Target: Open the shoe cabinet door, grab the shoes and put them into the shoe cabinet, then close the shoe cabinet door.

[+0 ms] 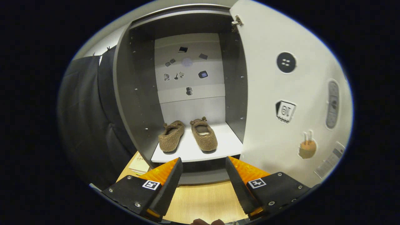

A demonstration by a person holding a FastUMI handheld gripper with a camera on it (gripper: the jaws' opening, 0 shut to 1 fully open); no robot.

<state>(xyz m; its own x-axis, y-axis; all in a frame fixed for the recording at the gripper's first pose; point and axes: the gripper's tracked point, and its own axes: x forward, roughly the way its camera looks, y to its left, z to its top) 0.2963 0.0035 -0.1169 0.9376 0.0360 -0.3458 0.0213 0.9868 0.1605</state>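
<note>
The shoe cabinet [131, 103] stands open ahead of me, its white door [281, 103] swung out to the right. Two brown fuzzy shoes sit side by side on the white bottom shelf [228, 145]: the left shoe [171, 136] and the right shoe [204, 134], toes pointing toward me. My gripper [202, 164] is open, its fingers spread apart just in front of the shelf's front edge, with nothing between them. The shoes lie beyond the fingertips.
The cabinet rests on a light wooden tabletop [200, 200]. A booklet [139, 164] lies on the table at the cabinet's lower left corner. Several stickers dot the door and the cabinet's back wall [189, 67]. Black cloth [84, 118] hangs to the left.
</note>
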